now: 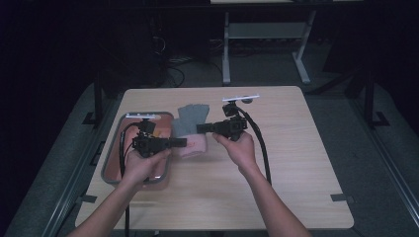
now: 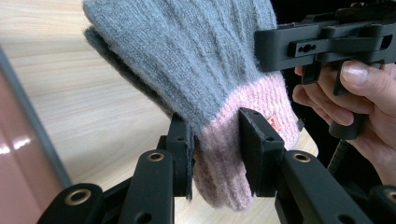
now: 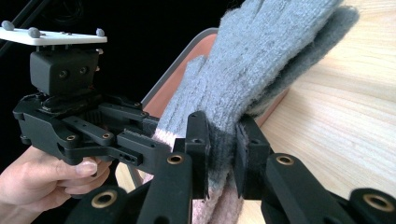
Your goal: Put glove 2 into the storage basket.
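Both claws, left gripper (image 1: 182,142) and right gripper (image 1: 201,128), clench the grey-and-pink sock pair (image 2: 219,84) from opposite sides, lifting it near the tray (image 1: 112,148), likely for folding.

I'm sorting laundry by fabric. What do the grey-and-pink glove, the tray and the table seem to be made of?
Glove: soft knit, likely wool or acrylic; ribbed stitches and a fuzzy nap show, grey on the body, pink at the cuff.
Tray: probably metal at the rim, which is thin, grey and shiny; its reddish floor glints like a smooth coating.
Table: wood or wood-look laminate, pale with visible grain, matte.
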Demonstrator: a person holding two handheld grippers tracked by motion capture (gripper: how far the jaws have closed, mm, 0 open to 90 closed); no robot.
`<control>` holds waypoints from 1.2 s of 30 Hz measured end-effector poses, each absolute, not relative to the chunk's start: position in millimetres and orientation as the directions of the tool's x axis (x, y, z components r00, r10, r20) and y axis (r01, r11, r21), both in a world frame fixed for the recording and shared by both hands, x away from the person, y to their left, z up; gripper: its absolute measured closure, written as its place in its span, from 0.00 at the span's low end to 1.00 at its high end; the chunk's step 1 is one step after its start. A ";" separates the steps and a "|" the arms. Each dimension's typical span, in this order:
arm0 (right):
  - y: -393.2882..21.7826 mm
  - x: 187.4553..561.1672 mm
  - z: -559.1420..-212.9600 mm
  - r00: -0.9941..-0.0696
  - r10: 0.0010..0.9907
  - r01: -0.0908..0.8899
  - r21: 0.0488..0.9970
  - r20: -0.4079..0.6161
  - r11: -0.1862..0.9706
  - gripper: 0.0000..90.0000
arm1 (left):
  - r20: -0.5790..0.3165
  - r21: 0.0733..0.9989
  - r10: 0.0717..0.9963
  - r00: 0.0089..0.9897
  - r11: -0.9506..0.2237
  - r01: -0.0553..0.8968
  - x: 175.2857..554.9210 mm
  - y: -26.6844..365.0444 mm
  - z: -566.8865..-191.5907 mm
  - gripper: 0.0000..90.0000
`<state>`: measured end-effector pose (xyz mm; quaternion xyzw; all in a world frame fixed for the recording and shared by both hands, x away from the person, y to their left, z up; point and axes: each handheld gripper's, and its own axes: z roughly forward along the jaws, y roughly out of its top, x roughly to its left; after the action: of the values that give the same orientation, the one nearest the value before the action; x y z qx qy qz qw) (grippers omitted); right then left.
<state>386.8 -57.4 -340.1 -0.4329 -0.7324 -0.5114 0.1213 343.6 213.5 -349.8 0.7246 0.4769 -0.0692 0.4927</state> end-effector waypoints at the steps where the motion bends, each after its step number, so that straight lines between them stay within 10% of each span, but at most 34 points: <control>1: -55.6 387.3 -339.9 -0.596 0.509 0.759 0.642 0.621 0.104 0.86 | -0.572 0.645 0.626 0.530 -0.055 0.762 343.4 216.5 -349.4 0.74; 36: 2.7 401.8 -333.0 -0.626 0.467 0.751 0.643 0.624 0.147 0.86 | -0.565 0.653 0.660 0.496 -0.010 0.757 340.2 273.5 -340.7 0.75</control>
<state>401.8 2.7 -333.0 -0.4094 -0.7444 -0.5088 0.1396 340.2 273.5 -340.7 0.7088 0.4997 -0.0489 0.4955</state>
